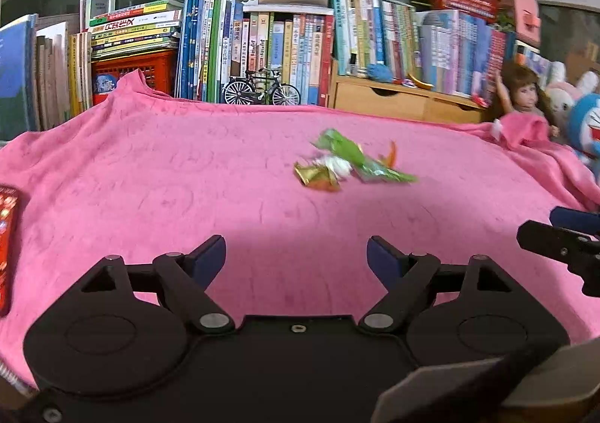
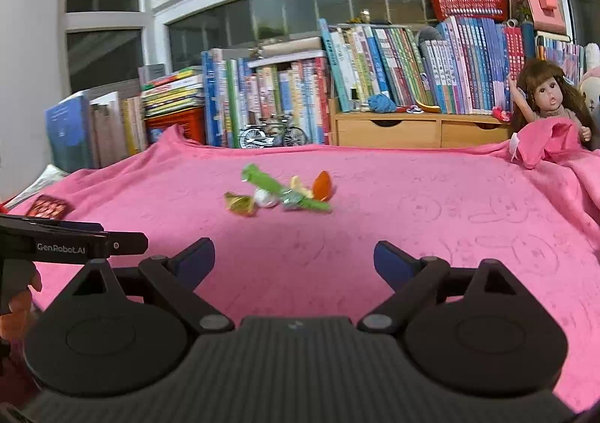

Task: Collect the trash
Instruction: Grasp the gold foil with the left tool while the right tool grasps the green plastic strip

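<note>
The trash lies in a small heap on the pink blanket, well ahead of both claws. From the left claw it sits ahead and slightly right; from the right claw, ahead and slightly left. Its green wrapper runs on a diagonal. Neither looks clearly nearer. Both claws are released, spread wide, with nothing between the fingers.

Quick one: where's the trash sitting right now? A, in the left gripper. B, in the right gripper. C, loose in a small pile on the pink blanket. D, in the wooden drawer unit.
C: the wrappers lie together on the pink blanket, ahead of both open, empty grippers, left and right.
</note>
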Motion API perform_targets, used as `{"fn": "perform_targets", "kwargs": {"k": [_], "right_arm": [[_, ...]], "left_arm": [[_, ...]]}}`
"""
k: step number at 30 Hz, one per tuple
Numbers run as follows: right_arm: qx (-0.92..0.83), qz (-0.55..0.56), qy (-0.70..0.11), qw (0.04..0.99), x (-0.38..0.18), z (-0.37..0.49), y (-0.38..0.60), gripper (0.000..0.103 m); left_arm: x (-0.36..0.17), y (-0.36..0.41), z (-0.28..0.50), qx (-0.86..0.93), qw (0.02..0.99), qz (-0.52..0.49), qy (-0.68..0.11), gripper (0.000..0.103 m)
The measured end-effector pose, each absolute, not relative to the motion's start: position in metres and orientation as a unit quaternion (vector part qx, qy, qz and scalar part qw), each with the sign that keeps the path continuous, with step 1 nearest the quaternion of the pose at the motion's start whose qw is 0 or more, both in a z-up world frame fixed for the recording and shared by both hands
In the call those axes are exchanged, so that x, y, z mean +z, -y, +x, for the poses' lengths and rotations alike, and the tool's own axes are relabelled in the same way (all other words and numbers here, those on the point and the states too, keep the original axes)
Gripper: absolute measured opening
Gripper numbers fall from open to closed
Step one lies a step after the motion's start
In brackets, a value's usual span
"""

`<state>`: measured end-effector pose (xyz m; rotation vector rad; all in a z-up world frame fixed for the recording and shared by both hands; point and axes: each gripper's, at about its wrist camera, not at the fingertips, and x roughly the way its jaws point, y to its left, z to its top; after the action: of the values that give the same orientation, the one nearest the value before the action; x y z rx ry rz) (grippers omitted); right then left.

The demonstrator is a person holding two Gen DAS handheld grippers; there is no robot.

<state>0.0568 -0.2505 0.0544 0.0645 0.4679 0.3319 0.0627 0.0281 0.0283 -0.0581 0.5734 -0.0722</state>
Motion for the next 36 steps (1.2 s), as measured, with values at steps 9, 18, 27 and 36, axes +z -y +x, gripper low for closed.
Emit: {"fn": "perform_targets", "kwargs": {"k": [9, 18, 27, 36], "right_arm": [[0.133, 0.022, -0.264, 0.955, 0.038, 0.151, 0.23, 0.093], [0.133, -0.025, -0.325, 0.936, 0.004, 0.229, 0.2, 0.089], [0.163, -0.045, -0.349, 0.922, -0.002, 0.23, 0.189, 0.02], [0.199, -0.031, -0.329, 0.923, 0.018, 0.158, 0.202, 0.011]], "left_arm": [[0.008, -0.026, 0.176, -0.017, 0.946, -0.102, -0.306, 0.082], [-0.028, -0.015, 0.25, 0.026, 0.937, -0.081, -0.338, 0.078], [-0.023, -0.011, 0.24, 0.01, 0.941, -0.061, -0.332, 0.03], [0.001, -0.016, 0.178, -0.024, 0.951, -0.059, -0.304, 0.029]]}}
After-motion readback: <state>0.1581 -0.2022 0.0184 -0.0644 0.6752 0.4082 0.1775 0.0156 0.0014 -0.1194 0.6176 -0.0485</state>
